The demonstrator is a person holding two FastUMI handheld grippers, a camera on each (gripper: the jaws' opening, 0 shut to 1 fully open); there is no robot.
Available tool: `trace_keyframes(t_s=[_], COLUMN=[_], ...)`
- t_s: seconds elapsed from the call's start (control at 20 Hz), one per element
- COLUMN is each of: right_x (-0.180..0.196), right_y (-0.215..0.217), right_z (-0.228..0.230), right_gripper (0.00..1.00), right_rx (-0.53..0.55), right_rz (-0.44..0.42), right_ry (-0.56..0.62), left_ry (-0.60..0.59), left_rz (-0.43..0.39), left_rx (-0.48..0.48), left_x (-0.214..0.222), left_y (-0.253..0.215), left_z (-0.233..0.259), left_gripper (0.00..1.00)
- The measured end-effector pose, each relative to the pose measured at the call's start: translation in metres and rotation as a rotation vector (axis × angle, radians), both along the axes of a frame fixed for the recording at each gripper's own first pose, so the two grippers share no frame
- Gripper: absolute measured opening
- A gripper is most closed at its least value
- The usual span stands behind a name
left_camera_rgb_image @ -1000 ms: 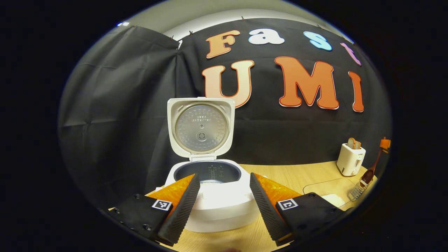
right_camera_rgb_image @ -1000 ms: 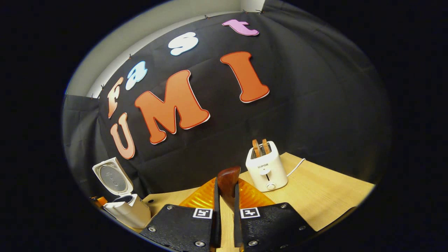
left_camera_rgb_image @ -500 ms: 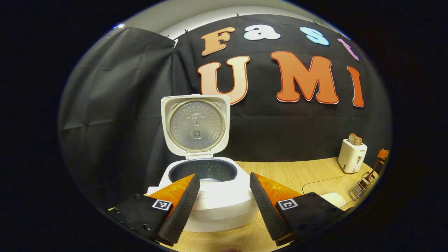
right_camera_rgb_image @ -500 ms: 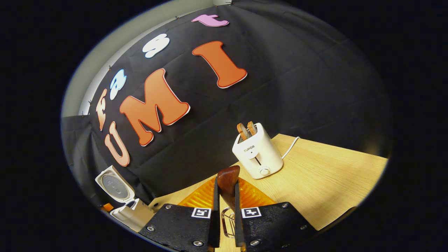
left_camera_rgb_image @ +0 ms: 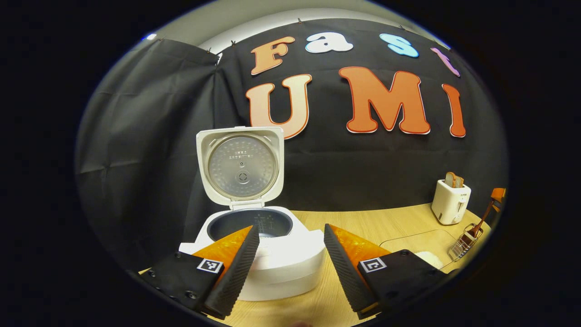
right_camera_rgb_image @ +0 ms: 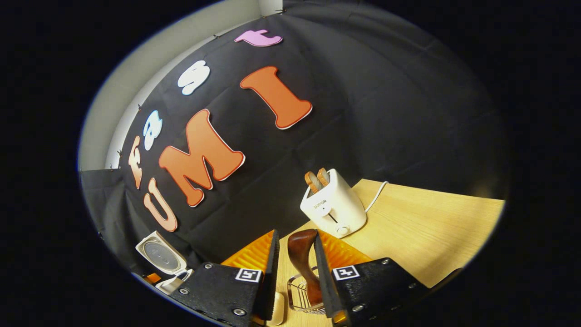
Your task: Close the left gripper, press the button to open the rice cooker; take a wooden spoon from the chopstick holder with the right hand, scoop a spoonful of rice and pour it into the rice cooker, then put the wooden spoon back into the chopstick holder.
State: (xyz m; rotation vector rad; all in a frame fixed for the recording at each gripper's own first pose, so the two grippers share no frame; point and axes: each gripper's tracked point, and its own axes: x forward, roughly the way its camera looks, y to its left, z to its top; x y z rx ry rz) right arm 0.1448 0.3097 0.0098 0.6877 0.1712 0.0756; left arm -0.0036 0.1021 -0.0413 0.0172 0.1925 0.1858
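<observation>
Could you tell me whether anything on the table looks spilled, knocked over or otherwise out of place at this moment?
Nothing stands out. The rice cooker stands upright with its lid fully raised, the toaster is upright with bread in its slots, and the wooden spoon stands in the chopstick holder. No spilled rice shows on the table.

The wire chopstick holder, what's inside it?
The wooden spoon stands in the wire chopstick holder, its handle between the right tool's parted fingers. The spoon's lower end is hidden behind the tool.

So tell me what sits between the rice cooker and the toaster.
In the left gripper view, bare wooden tabletop separates the rice cooker from the toaster; nothing stands between them.
</observation>
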Motion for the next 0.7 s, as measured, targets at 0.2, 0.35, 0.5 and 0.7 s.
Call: trace_keyframes(t_s=[0.2,0.35,0.5,0.7], right_x=[0.009,0.012,0.014,0.011], right_y=[-0.014,-0.024,-0.031,-0.035], right_z=[0.011,0.02,0.027,0.032], right_gripper=[0.6,0.71,0.82,0.74], right_rx=[-0.013,-0.055,-0.112,-0.2], right_rz=[-0.063,-0.09,-0.109,-0.102], right_ry=[-0.057,-0.097,-0.134,-0.159], left_ry=[-0.015,-0.023,-0.035,-0.042], left_rz=[-0.009,-0.014,-0.01,0.004], left_rx=[-0.003,-0.006,0.012,0.007], left_x=[0.0,-0.003,-0.001,0.011], left_y=[-0.002,-0.001,0.007,0.029], left_z=[0.007,0.013,0.024,0.039], left_gripper=[0.94,0.94,0.92,0.94])
